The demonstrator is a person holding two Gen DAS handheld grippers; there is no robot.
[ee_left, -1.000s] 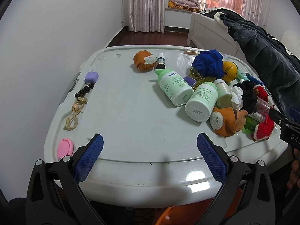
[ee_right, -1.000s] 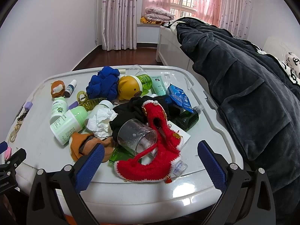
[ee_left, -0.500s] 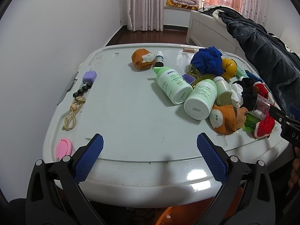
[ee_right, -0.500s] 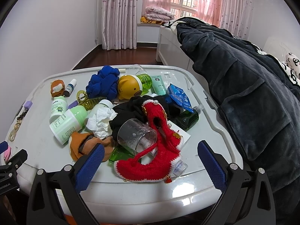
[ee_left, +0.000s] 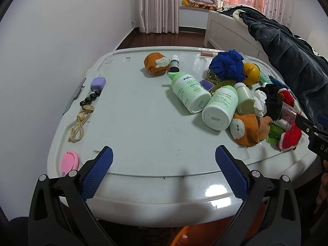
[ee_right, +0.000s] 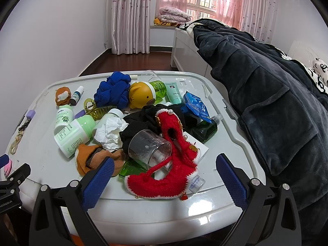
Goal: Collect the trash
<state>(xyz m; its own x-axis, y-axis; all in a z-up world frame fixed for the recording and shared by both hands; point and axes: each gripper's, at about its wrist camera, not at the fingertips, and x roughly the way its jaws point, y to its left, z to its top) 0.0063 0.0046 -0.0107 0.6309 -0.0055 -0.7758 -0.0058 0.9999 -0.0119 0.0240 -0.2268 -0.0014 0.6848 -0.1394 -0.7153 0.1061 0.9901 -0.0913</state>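
A crumpled white tissue [ee_right: 109, 133] lies in the pile on the white lid [ee_right: 51, 155], between the green bottles and a black cloth; it also shows in the left wrist view [ee_left: 259, 100]. A blue crinkly wrapper [ee_right: 195, 107] lies at the pile's right. A clear plastic cup [ee_right: 149, 149] lies on its side on a red knitted shoe [ee_right: 170, 176]. My left gripper [ee_left: 164, 164] is open and empty over the lid's near edge. My right gripper [ee_right: 163, 176] is open and empty, just short of the red shoe.
Two pale green bottles [ee_left: 190, 94] [ee_left: 220, 108], orange socks [ee_left: 246, 130], a blue cloth [ee_left: 227, 65], a yellow duck bottle [ee_right: 143, 94], a dark green bottle [ee_right: 205, 128], a purple case [ee_left: 98, 83], beads and cord [ee_left: 82, 121], a pink item [ee_left: 69, 162]. A dark coat [ee_right: 266, 102] hangs at right.
The left gripper's view has shifted slightly, with the table items sitting a little lower and nearer. The right gripper has hardly moved. Both stay open.
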